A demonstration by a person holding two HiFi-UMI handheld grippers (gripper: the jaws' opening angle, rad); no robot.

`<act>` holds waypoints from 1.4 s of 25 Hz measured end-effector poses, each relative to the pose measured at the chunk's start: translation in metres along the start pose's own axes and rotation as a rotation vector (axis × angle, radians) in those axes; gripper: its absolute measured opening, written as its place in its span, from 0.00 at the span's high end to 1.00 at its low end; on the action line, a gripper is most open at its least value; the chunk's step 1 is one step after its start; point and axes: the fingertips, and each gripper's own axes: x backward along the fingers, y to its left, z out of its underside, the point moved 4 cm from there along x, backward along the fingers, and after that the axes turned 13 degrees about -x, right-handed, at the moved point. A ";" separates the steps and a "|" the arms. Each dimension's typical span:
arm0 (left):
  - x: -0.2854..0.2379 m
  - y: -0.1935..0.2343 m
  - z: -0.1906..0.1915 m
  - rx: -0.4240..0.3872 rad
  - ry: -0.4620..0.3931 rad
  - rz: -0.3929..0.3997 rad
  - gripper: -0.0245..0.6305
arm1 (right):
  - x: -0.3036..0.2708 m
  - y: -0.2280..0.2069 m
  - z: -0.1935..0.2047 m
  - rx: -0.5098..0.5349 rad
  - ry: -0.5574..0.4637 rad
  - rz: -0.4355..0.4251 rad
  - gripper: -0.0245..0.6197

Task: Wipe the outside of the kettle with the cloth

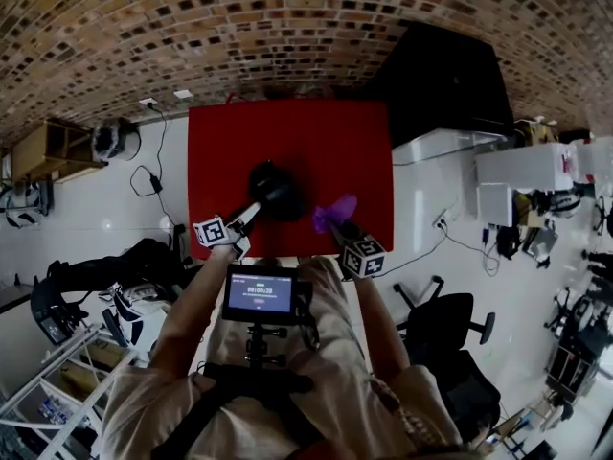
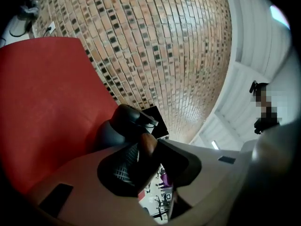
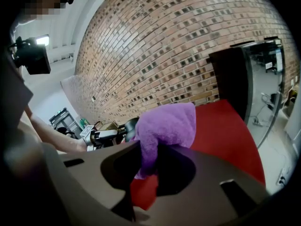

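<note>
Meanwhile, the left hand-held gripper point(image 2: 145, 149), jaws narrowly apart, pinched the kettle point(image 2: 117, 126); the right hand-held gripper point(image 3: 146, 160) clamped the purple cloth point(image 3: 169, 124) at its four o'clock.

Kettle point(image 1: 275, 190), purple cloth point(image 1: 332, 215), red table point(image 1: 287, 132)

Office, swivel chair point(image 1: 458, 316), desks point(image 1: 533, 167), brick wall point(image 1: 287, 27)

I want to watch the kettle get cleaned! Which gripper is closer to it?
Left. The left gripper is clamped on the kettle itself; the right gripper holds the purple cloth just beside the kettle.
</note>
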 end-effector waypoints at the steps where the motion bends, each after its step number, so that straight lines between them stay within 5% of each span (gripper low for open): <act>1: 0.008 0.007 0.001 0.020 -0.019 -0.012 0.77 | -0.004 0.000 0.001 0.003 0.015 0.000 0.82; 5: 0.050 0.046 0.008 0.126 -0.119 -0.170 0.77 | -0.027 0.012 -0.004 0.044 0.069 -0.040 0.82; 9: 0.081 0.077 0.030 0.267 -0.240 -0.247 0.76 | -0.050 0.030 -0.003 0.086 0.122 -0.080 0.82; 18: 0.104 0.091 0.121 0.302 0.029 -0.363 0.75 | -0.106 0.072 0.048 0.164 0.376 -0.123 0.82; 27: 0.104 0.094 0.134 0.276 0.211 -0.411 0.73 | -0.140 0.061 0.100 0.149 0.510 -0.043 0.82; 30: 0.114 0.088 0.131 0.292 0.201 -0.403 0.73 | -0.142 0.056 0.100 0.149 0.533 0.000 0.82; 35: 0.147 0.080 0.110 0.104 0.256 -0.490 0.73 | -0.139 0.053 0.108 0.157 0.554 0.008 0.82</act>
